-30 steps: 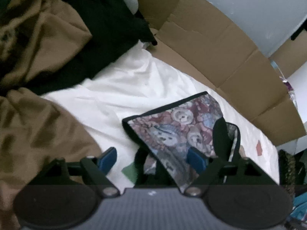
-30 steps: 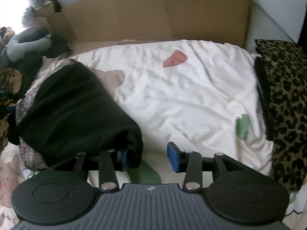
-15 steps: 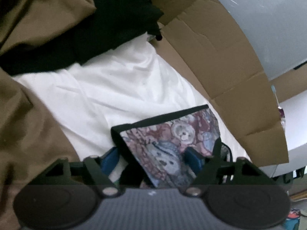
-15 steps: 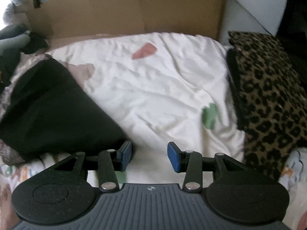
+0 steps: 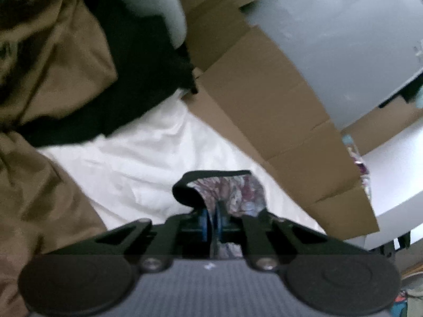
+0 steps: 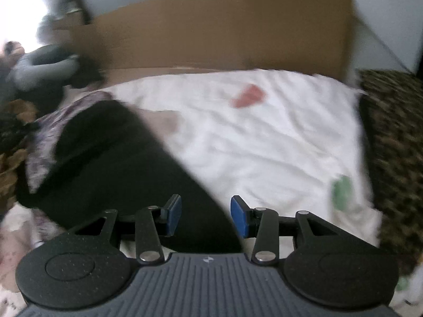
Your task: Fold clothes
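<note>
A bear-print garment with black trim (image 5: 232, 190) rises from the white sheet (image 5: 137, 158), and my left gripper (image 5: 212, 223) is shut on its edge, the blue pads pressed together on the cloth. In the right wrist view the same garment (image 6: 111, 158) lies at the left showing its black lining, with a strip of print along its far edge. My right gripper (image 6: 206, 216) is open, hovering over the garment's near right corner with black cloth beneath and between the fingers (image 6: 173, 212). The view is blurred.
Brown and black clothes (image 5: 53, 66) are heaped to the left on the bed. Cardboard (image 6: 224, 31) lines the far side of the bed against the wall. A leopard-print fabric (image 6: 391, 137) lies along the right edge. A grey pillow (image 6: 45, 66) sits at the far left.
My left gripper has shut on the bear-print garment's edge and bunched it up. My right gripper, still open, has shifted left over the garment's black corner.
</note>
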{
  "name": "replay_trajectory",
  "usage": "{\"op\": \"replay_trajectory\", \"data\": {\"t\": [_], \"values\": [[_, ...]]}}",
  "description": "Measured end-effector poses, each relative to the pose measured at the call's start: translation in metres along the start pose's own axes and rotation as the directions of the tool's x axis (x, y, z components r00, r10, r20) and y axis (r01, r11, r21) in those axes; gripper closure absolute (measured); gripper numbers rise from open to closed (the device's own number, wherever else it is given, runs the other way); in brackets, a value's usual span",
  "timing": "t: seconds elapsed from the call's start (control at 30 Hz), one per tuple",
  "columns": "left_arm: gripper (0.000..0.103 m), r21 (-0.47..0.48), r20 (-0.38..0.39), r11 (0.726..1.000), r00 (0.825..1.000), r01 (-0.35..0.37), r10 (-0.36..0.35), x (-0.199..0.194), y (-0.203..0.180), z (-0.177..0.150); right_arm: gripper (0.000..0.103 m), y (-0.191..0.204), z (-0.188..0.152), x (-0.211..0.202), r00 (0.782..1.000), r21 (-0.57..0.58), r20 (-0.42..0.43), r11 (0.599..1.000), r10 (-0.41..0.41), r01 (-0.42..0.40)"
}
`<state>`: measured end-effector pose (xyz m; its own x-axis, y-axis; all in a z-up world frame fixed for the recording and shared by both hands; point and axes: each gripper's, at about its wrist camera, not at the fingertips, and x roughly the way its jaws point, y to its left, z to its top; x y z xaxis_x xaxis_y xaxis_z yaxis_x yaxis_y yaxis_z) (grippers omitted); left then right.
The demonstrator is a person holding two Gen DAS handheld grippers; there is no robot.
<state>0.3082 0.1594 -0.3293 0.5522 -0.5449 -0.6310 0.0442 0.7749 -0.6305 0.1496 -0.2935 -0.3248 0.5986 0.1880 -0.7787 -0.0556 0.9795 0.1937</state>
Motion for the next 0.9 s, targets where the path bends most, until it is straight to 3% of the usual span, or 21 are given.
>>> {"op": "replay_trajectory", "data": {"t": [0.17, 0.4, 0.7, 0.9], "values": [[0.098, 0.009, 0.025, 1.000, 1.000, 0.010, -0.010, -0.027, -0.010, -0.010, 0.048, 0.053, 0.002, 0.013, 0.989, -0.082, 0.011, 0.986, 0.145, -0.144], [0.098, 0.002, 0.046, 1.000, 0.999, -0.007, 0.007, -0.046, -0.007, -0.030, 0.044, 0.119, -0.007, 0.035, 0.961, -0.213, -0.052, 0.937, 0.273, -0.278], [0.098, -0.024, 0.057, 0.998, 0.997, -0.053, 0.054, -0.059, 0.011, -0.055, 0.040, 0.186, -0.021, 0.064, 0.924, -0.309, -0.147, 0.871, 0.353, -0.382], [0.099, -0.050, 0.078, 0.997, 0.994, -0.066, 0.069, -0.070, 0.017, -0.063, 0.033, 0.201, -0.017, 0.073, 0.931, -0.328, -0.165, 0.871, 0.327, -0.364]]}}
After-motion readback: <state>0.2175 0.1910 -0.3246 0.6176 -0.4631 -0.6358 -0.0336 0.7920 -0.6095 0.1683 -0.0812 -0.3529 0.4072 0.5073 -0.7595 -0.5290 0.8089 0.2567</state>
